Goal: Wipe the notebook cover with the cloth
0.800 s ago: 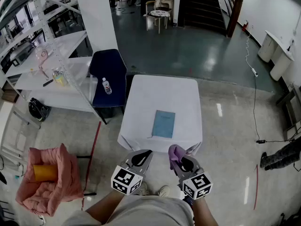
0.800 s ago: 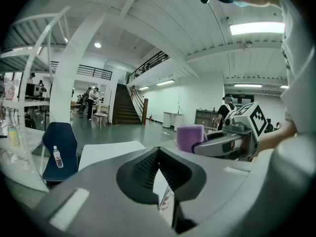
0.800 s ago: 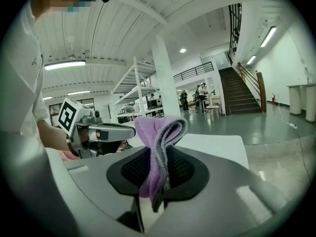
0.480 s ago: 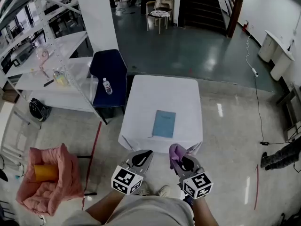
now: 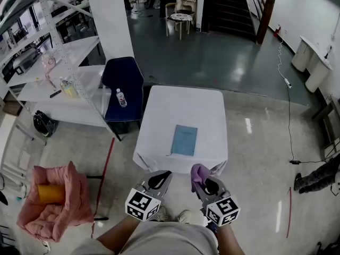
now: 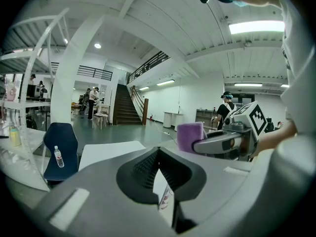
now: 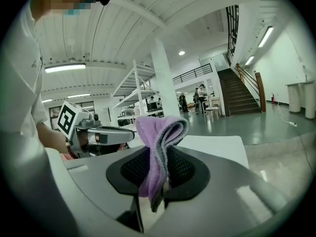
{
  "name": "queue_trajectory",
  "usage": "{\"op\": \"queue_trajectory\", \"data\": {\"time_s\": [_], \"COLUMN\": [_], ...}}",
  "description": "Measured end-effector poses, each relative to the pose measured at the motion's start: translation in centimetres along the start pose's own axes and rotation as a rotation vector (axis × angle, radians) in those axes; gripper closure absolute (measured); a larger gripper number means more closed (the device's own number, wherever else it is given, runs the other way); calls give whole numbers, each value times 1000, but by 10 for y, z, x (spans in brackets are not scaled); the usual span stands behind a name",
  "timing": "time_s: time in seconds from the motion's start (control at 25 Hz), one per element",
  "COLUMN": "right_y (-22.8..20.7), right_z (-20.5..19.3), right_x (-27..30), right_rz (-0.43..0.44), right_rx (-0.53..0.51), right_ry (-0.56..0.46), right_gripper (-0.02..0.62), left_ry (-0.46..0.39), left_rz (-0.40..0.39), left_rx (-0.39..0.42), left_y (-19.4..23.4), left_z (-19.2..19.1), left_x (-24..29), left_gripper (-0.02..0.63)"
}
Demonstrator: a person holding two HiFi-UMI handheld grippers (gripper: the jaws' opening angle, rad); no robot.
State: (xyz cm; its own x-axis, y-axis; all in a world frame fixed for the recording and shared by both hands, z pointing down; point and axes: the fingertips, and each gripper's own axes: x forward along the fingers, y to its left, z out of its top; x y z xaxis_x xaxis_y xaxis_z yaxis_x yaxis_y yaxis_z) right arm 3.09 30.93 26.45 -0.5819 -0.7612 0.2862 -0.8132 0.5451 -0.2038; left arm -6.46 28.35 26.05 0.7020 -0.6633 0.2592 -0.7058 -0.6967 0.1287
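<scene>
While your right gripper (image 5: 203, 180) grasps the cloth (image 7: 159, 147), your left gripper (image 5: 160, 178) seems clenched, empty; the notebook (image 5: 184, 140) lies on the counter (image 5: 204, 108).

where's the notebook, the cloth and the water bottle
Flat blue-grey notebook (image 5: 184, 140): head view, middle of its cover.
Folded purple cloth (image 7: 157, 138): right gripper view, the fold standing above the jaws.
Clear plastic water bottle (image 5: 121, 97): head view, its body.

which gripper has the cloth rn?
The right gripper: its jaws are shut on the folded purple cloth. The left gripper has its jaws together with nothing between them.
</scene>
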Motion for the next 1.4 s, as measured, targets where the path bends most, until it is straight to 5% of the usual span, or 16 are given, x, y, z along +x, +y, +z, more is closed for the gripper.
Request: {"op": "queue_trajectory", "data": {"time_s": [1.4], "right_y": [-38], "right_z": [-11], "right_x": [-38], "right_rz": [60], "right_rx": [-22], "right_ry": [4], "right_gripper": [488], "left_ry": [-6], "left_rz": [55], "left_rx": [15], "left_y": [-48], "left_z": [-2], "left_x": [30], "left_gripper": [606]}}
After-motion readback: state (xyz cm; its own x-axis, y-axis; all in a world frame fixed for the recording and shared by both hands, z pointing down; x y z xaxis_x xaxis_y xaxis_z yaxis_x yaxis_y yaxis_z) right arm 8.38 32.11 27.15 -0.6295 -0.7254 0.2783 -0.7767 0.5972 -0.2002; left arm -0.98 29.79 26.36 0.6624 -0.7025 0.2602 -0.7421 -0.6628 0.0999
